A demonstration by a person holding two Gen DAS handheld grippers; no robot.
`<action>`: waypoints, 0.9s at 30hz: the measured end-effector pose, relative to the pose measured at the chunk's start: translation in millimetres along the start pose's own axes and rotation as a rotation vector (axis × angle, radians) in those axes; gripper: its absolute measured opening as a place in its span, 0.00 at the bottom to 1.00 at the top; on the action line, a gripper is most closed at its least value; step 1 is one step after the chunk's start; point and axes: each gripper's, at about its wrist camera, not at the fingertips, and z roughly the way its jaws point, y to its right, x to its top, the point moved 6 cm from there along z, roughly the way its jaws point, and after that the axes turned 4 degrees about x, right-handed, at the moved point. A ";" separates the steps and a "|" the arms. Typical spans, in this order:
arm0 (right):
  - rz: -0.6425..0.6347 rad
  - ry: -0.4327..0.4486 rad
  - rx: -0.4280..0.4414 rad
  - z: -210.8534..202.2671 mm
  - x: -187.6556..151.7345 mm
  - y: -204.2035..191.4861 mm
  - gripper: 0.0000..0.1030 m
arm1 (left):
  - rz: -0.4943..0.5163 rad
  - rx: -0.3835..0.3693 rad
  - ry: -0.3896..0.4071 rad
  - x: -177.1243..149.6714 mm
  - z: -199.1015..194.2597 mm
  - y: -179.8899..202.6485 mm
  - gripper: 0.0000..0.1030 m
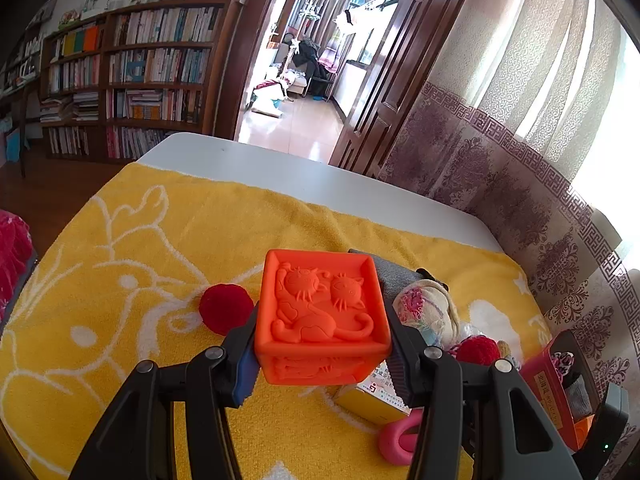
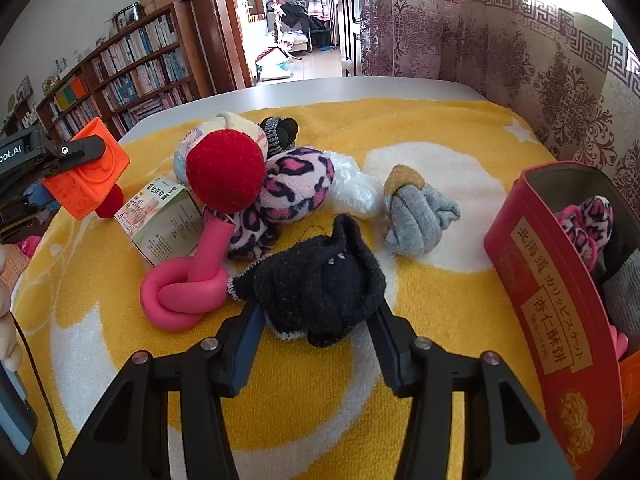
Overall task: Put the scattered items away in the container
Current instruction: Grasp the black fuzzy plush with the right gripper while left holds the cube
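My left gripper (image 1: pixel 322 344) is shut on an orange rubber block (image 1: pixel 320 312) with cats in relief, held above the yellow towel (image 1: pixel 140 240); the block (image 2: pixel 86 176) also shows at the far left of the right wrist view. My right gripper (image 2: pixel 318 314) is down on the towel with a balled black sock (image 2: pixel 320 280) between its pads, which press on both sides of it. The red tin container (image 2: pixel 552 280) stands at the right edge and holds a leopard-print sock (image 2: pixel 588 220) and grey fabric.
Scattered on the towel lie a big red ball (image 2: pixel 224 172), a leopard-print sock (image 2: pixel 296 184), a pink knotted toy (image 2: pixel 184 288), a small box (image 2: pixel 164 216), a grey sock (image 2: pixel 416 220) and a white plastic bag (image 2: pixel 352 188). A curtain (image 2: pixel 520 60) hangs behind the table.
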 end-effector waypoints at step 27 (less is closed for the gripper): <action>0.071 0.097 0.057 -29.5 3.4 12.0 0.51 | -0.015 0.051 -0.004 -38.1 -32.4 1.6 0.53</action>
